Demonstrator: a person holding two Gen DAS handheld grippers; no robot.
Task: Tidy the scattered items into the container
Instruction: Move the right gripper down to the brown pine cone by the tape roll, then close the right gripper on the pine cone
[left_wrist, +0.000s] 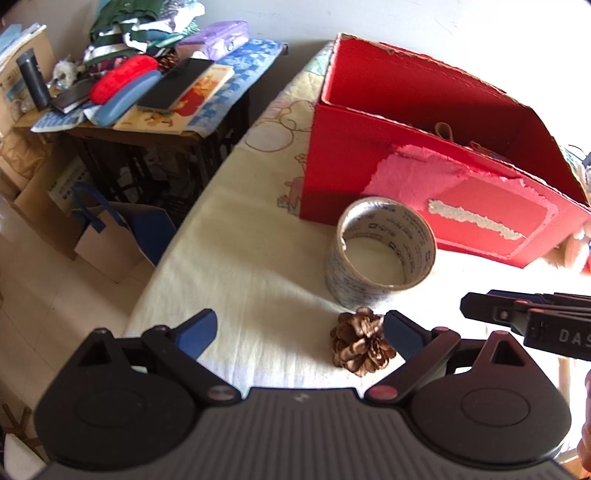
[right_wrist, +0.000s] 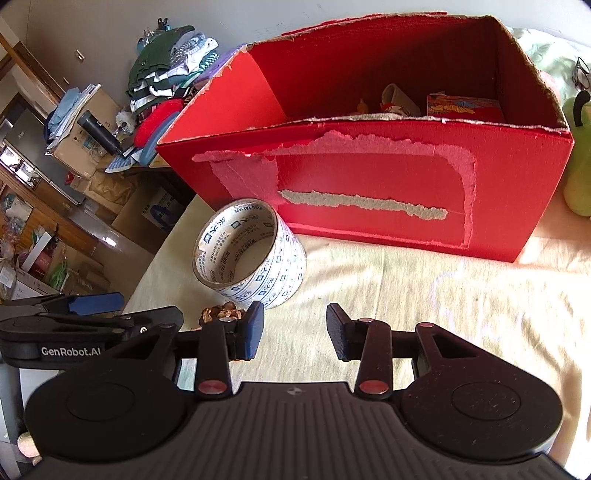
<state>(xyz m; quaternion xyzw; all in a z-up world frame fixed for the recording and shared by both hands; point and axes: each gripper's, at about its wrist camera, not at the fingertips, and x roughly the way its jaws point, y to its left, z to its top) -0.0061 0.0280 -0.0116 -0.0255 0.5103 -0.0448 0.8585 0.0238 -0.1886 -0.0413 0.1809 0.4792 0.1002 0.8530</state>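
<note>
A red cardboard box (left_wrist: 369, 173) stands on the cream cloth, also in the right wrist view (right_wrist: 369, 177), with several small items inside. A roll of printed tape (left_wrist: 380, 254) lies in front of it, seen too in the right wrist view (right_wrist: 251, 254). A brown pine cone (left_wrist: 360, 343) lies just inside the right finger of my open, empty left gripper (left_wrist: 299, 332). In the right wrist view the cone (right_wrist: 221, 314) is partly hidden behind my fingers. My right gripper (right_wrist: 295, 328) is open and empty, low over the cloth, right of the cone.
The cloth-covered table edge (left_wrist: 177, 258) drops off to the left. A cluttered side table (left_wrist: 147, 85) with clothes, books and a bottle stands beyond. Boxes and a bag (left_wrist: 110, 236) sit on the floor. A green plush toy (right_wrist: 580, 166) lies right of the box.
</note>
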